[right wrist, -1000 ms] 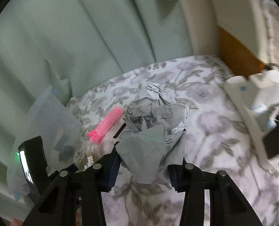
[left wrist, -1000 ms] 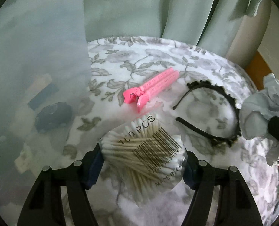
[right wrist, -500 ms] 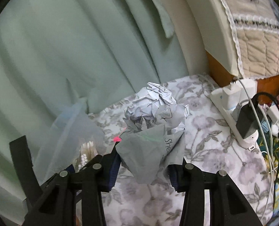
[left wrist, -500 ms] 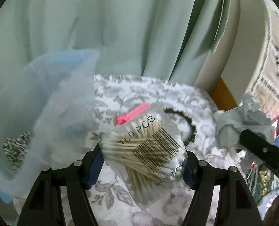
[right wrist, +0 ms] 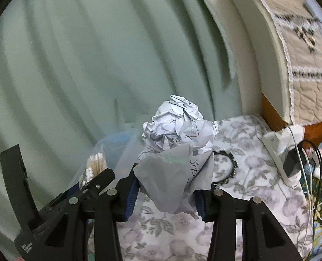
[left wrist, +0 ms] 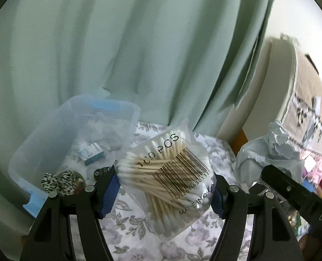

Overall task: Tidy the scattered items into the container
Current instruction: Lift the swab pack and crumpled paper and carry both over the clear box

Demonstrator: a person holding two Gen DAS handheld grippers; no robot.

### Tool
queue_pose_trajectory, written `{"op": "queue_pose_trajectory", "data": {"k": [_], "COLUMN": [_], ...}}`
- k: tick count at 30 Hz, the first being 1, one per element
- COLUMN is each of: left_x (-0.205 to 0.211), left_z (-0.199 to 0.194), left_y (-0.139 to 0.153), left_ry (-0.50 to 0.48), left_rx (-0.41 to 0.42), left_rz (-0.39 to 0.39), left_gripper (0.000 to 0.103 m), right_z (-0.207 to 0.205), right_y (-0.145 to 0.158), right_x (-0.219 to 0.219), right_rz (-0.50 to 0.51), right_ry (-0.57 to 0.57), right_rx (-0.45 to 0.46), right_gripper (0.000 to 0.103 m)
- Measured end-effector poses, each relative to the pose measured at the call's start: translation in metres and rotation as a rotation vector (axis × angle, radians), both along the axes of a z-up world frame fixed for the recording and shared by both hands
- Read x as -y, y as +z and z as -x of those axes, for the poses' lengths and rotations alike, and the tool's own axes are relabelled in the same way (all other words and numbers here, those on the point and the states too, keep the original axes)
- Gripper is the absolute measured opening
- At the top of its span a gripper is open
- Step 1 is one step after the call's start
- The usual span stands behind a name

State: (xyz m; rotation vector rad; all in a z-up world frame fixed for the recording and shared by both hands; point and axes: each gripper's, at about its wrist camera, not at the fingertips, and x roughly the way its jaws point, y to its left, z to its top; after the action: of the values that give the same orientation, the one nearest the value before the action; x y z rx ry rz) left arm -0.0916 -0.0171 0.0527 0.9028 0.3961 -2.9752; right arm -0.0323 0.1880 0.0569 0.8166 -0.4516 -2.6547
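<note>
My left gripper point(left wrist: 164, 192) is shut on a clear bag of cotton swabs point(left wrist: 167, 174) and holds it in the air, just right of the clear plastic container point(left wrist: 58, 134). The container holds a small box point(left wrist: 91, 153), a leopard-print hair tie point(left wrist: 59, 180) and a dark item. My right gripper point(right wrist: 165, 198) is shut on a crumpled paper ball point(right wrist: 176, 143), held above the floral table; the ball also shows in the left wrist view point(left wrist: 267, 154). A black headband point(right wrist: 226, 167) lies on the table behind the paper ball.
A green curtain point(left wrist: 139, 54) hangs behind the table. A white power strip with chargers and cables point(right wrist: 287, 158) lies at the table's right edge. A padded headboard point(right wrist: 291, 43) stands to the right. The floral tablecloth point(right wrist: 171, 235) covers the table.
Both grippers have risen from the table with their items. The left one has swung so that the container's open top is in view. The pink clip has dropped out of sight.
</note>
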Motion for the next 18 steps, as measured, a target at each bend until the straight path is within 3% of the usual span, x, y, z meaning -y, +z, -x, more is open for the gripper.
{"op": "queue_pose_trajectory", "data": {"k": [18], "left_x": [0.077], "left_z": [-0.041], "left_y": [0.019], "left_ry": [0.141], "left_rx": [-0.043], "left_rz": [-0.08], "left_gripper": [0.072], "right_z": [-0.025], "right_y": [0.035], "right_x": [0.07], "right_rz": [0.029], "right_ry": [0.224], "right_rx": [-0.065], "right_gripper": [0.048]}}
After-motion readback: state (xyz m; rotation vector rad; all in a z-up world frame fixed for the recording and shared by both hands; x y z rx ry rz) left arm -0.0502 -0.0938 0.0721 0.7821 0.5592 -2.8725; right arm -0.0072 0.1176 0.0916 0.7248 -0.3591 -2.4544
